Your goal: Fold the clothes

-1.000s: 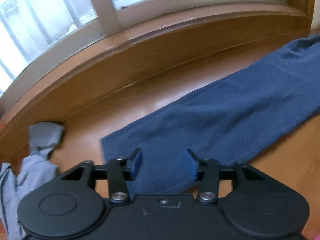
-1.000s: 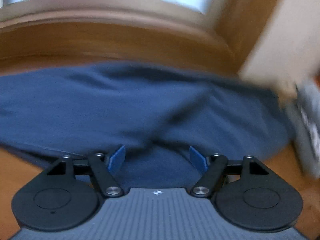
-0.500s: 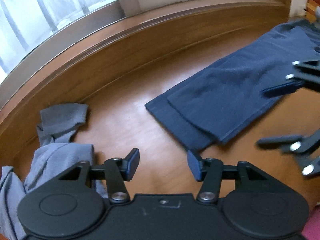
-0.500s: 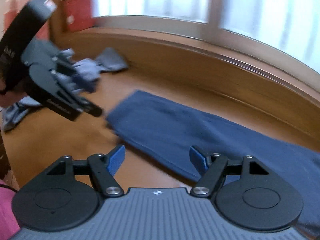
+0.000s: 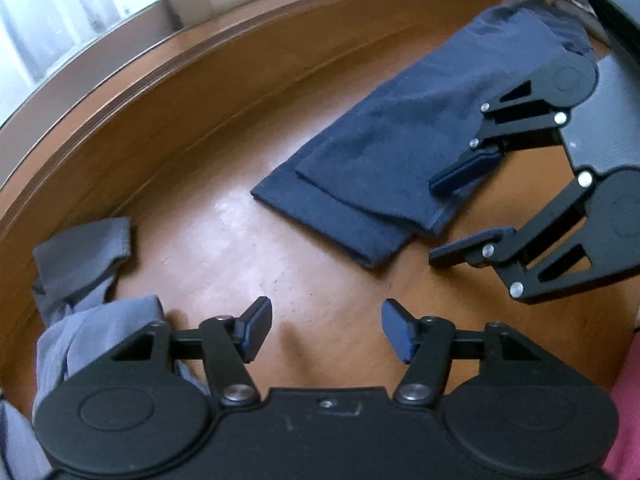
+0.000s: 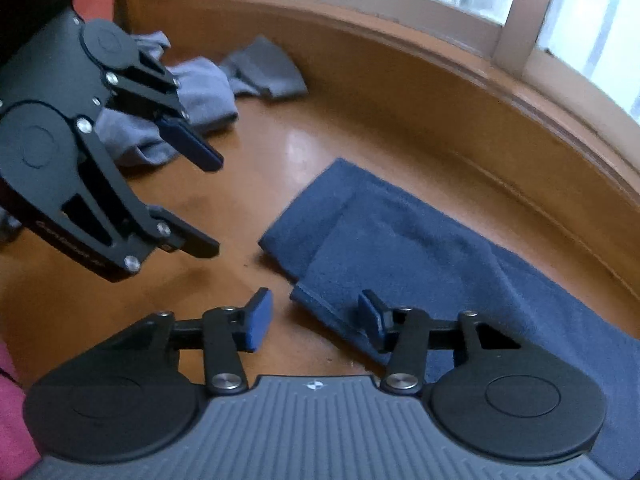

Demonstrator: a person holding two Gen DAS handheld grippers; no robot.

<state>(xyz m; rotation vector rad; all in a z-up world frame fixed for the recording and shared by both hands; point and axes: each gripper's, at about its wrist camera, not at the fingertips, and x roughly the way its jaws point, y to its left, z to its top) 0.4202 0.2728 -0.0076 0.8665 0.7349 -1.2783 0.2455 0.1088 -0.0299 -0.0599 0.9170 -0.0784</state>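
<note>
Now we're holding both black two-finger grippers, left (image 5: 326, 330) & right (image 6: 314, 316), w/ jaws apart near the hem end of the long navy cloth garment (image 5: 404, 148) lying doubled on the wooden floor (image 5: 248, 240), prob. for gripping it.

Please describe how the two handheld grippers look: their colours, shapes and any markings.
Both are black linkage grippers with round disc housings, silver pivot screws and flat blue finger pads. The left gripper has a smooth black body. The right gripper has a grey ribbed body with a small round emblem. Pink cloth shows at the frame edges.
</note>
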